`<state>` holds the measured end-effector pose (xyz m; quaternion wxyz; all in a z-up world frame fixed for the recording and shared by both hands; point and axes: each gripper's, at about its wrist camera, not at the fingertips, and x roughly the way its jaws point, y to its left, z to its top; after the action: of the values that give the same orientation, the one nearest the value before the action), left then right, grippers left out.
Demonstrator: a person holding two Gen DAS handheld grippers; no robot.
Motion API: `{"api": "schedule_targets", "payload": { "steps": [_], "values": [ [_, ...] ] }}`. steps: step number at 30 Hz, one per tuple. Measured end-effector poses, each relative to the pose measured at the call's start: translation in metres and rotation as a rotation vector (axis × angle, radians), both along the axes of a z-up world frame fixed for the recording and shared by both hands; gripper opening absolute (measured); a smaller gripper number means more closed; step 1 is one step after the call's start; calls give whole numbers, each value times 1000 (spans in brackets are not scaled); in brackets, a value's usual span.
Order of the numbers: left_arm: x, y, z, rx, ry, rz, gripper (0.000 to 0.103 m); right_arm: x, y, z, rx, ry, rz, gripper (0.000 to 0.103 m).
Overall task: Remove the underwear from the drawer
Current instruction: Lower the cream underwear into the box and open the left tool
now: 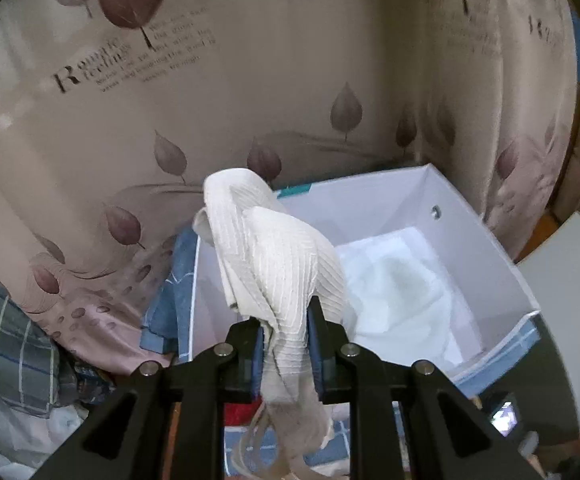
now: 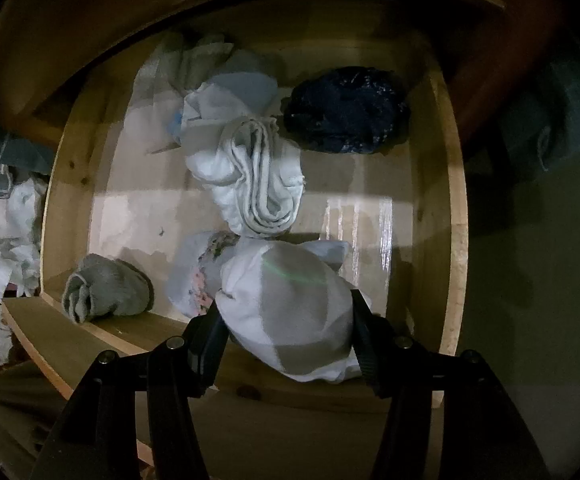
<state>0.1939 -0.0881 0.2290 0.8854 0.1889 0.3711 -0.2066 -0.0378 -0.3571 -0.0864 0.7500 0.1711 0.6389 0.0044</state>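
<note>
Your left tongs [image 1: 286,344] are clenched on a cream ribbed piece of underwear [image 1: 274,248], which hangs over the white box [image 1: 489,248], already out of the drawer. Your right tongs [image 2: 290,336] grip a grey-and-white bundle [image 2: 293,312] at the front edge of the wooden drawer [image 2: 455,240]; its long axis runs across the jaws, so you would lift straight back toward yourself.

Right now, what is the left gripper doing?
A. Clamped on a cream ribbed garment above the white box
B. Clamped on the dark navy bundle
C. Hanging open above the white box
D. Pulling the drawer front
A: the left gripper has its jaws shut on the cream ribbed garment, which drapes over the white box.
</note>
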Motion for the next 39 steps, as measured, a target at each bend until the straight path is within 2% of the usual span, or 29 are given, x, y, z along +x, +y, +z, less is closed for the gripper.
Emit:
{"api": "schedule_targets", "payload": {
  "steps": [3,6,9,11,17,20,22,26,30,36,39],
  "values": [
    [9,-6,-19,36,16,5,19,0,-3,2,26,-8,-9,54],
    [15,-8,-32,35,42,22,19,-1,-7,6,45,-20,-12,54],
    [18,-6,-38,23,55,37,20,-1,-6,8,50,-25,-8,54],
    [19,-4,-37,18,50,55,25,-1,-6,9,51,-24,-10,54],
    [9,-2,-27,11,37,72,34,-1,-4,11,53,-39,-23,54],
    [-3,3,-14,-12,-19,86,35,0,-5,15,57,-64,-25,54],
    [-14,9,-1,-36,-55,86,36,1,-5,19,55,-82,-27,54],
    [-41,22,17,-69,-108,87,48,1,-6,25,61,-117,-31,54],
    [-74,38,22,-89,-115,75,50,0,-6,29,41,-136,-29,54],
    [-114,81,-3,-139,-62,129,50,-6,-11,44,18,-186,-42,54],
    [-131,98,-35,-112,-45,166,51,-8,-9,51,15,-202,-34,54]
  ]
}}
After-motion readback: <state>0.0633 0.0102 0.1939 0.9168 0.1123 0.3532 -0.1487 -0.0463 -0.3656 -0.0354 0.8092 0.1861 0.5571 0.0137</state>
